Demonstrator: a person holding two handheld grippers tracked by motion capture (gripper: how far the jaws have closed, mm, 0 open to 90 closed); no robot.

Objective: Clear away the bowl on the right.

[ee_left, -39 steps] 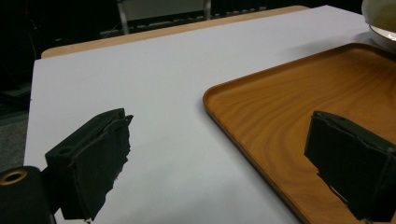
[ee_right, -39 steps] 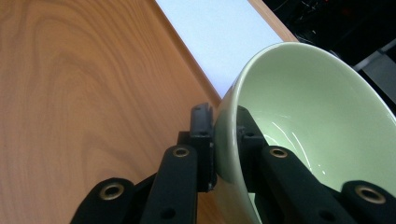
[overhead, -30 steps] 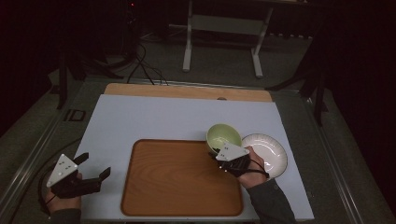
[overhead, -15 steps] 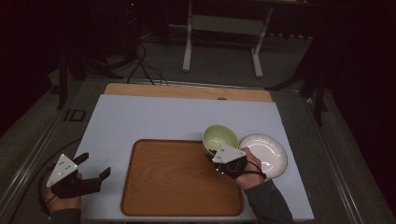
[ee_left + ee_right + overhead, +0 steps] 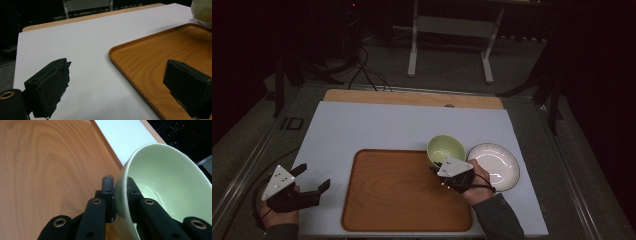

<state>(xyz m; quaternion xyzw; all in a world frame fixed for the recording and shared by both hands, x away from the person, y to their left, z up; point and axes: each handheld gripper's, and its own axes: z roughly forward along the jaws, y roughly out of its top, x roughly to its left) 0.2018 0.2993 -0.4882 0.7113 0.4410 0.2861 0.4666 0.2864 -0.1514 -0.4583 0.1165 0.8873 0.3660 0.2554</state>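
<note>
A pale green bowl (image 5: 446, 150) hangs over the right rim of the wooden tray (image 5: 402, 192), its wall clamped in my right gripper (image 5: 438, 163). In the right gripper view one jaw lies outside the green bowl (image 5: 165, 177) and the other inside, right gripper (image 5: 120, 192) shut on the rim, the tray (image 5: 50, 170) underneath. My left gripper (image 5: 312, 179) rests at the table's near left corner, open and holding nothing. From the left gripper view its fingers (image 5: 50, 85) stand wide apart over white tabletop beside the tray (image 5: 150, 55).
A white plate (image 5: 494, 165) lies on the white table (image 5: 377, 125) just right of the bowl, beside the person's right hand. A wooden strip (image 5: 412, 97) runs along the table's far edge. Beyond it stand a metal frame and cables on the floor.
My right gripper has carried the green bowl a little to the left, away from the white plate and over the tray's right rim. The left gripper has stayed put.
</note>
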